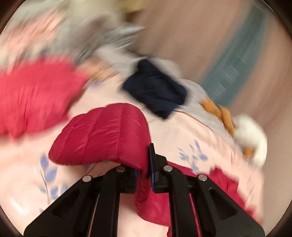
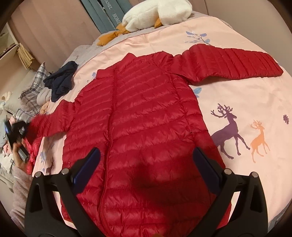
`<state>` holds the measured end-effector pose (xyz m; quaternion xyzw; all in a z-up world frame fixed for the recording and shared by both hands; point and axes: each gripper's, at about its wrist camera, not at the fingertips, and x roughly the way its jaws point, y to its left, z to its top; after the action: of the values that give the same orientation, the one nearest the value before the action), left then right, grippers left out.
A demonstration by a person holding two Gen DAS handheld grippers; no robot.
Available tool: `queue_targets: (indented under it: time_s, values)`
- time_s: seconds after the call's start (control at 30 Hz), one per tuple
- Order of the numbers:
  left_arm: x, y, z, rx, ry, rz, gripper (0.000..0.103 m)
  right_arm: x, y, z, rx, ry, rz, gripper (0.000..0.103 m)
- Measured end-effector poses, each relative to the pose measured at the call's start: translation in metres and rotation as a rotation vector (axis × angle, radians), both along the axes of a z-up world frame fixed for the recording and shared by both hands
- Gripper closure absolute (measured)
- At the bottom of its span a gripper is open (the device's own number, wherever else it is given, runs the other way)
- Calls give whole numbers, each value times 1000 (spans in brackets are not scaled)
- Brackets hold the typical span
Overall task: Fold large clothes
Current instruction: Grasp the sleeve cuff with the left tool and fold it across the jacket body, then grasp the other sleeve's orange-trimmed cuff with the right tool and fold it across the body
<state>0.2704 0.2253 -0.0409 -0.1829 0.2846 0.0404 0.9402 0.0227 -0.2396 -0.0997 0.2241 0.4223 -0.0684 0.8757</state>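
Observation:
A red quilted puffer jacket (image 2: 146, 116) lies spread front up on a pink bedspread (image 2: 246, 94), both sleeves out to the sides. My right gripper (image 2: 146, 164) is open and empty, hovering over the jacket's lower body. My left gripper (image 1: 145, 171) is shut on the cuff of the jacket's left sleeve (image 1: 102, 138), which bulges up in front of the fingers. The left gripper also shows in the right wrist view (image 2: 16, 133), at the far left by that sleeve's end. The left wrist view is motion-blurred.
A dark navy garment (image 2: 61, 82) lies bunched by the jacket's shoulder, also in the left wrist view (image 1: 155, 89). A white plush goose (image 2: 157, 14) lies at the head of the bed. Plaid pillows (image 2: 31, 91) and loose clothes sit at the left edge.

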Motion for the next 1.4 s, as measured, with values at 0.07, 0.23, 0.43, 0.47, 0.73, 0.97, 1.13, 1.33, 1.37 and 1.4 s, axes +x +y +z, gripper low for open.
queue_targets:
  time_s: [0.07, 0.23, 0.43, 0.47, 0.73, 0.97, 1.13, 1.33, 1.37, 1.4]
  values:
    - [-13, -68, 26, 197, -50, -134, 93, -4, -3, 0, 6, -4, 0, 2]
    - [-30, -191, 27, 373, -65, -355, 93, -11, -12, -2, 33, -15, -17, 2]
    - [-34, -289, -11, 457, -9, -485, 93, -13, -31, -12, 41, 6, -37, 2]
    - [-37, -304, -21, 464, 11, -508, 93, -14, -34, -14, 48, 7, -42, 2]
    - [-32, -355, -87, 466, 209, -623, 80, -4, -57, -26, 139, 22, -71, 2]
    - [-50, -312, -82, 258, 242, -682, 29, 31, -77, -26, 279, 10, -46, 2]
    - [-58, -239, -67, -25, 235, -644, 29, 74, -80, -32, 429, -4, -5, 2]
    - [-39, -141, -98, -457, 295, -494, 29, 138, -80, -57, 466, 25, -71, 2]
    - [-31, -131, -110, -560, 314, -489, 29, 144, -81, -59, 483, 13, -87, 2]
    - [-26, -124, -119, -623, 324, -476, 29, 151, -83, -61, 502, -1, -109, 2]
